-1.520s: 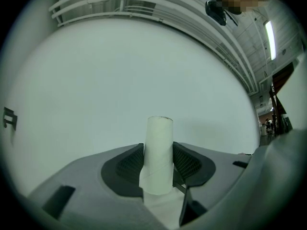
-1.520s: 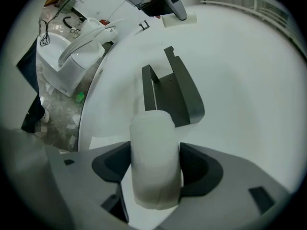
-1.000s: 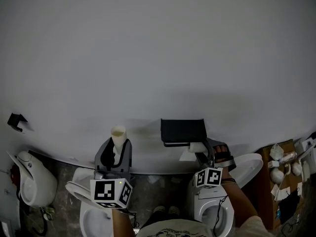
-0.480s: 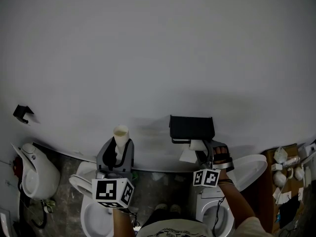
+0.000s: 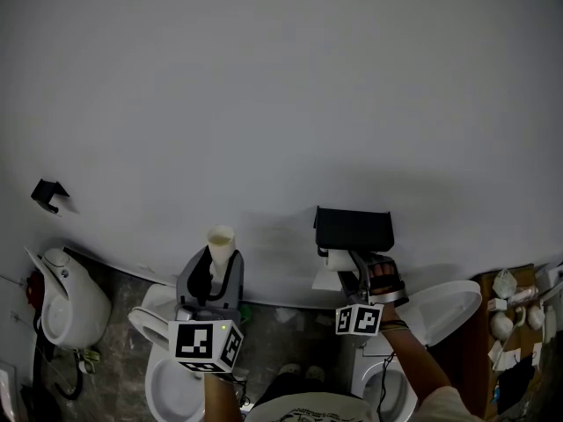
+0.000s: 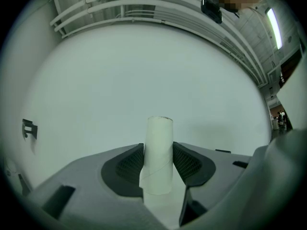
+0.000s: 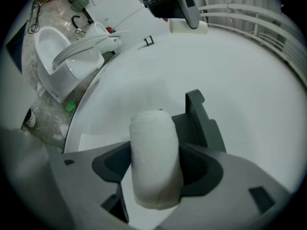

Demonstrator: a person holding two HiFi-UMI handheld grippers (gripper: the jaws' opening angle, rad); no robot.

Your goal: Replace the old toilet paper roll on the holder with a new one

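Right tool [image 7: 156, 169] clamped on the new roll [image 7: 152, 143], just short of the black wall holder [image 7: 197, 110]; operator should square the roll to the holder before sliding on, with left tool [image 6: 158, 163], gripping the old cardboard tube [image 6: 159, 133], held well aside.

Floor [image 5: 273, 345]: dark mottled stone, meeting a plain white wall [image 5: 281, 104].

Standing on it:
- one white toilet [image 5: 163, 385] at lower left;
- a second toilet [image 5: 380, 387] at lower right, lid [image 5: 444, 301] raised;
- a third white fixture [image 5: 70, 310] at far left.

Pale paper scraps [image 5: 286, 316] lie between the two toilets, close to the wall. The person's shoes [image 5: 287, 373] rest on the floor.

Mounted on the wall: a black holder [image 5: 354, 229] and a small black bracket [image 5: 48, 193], well apart.
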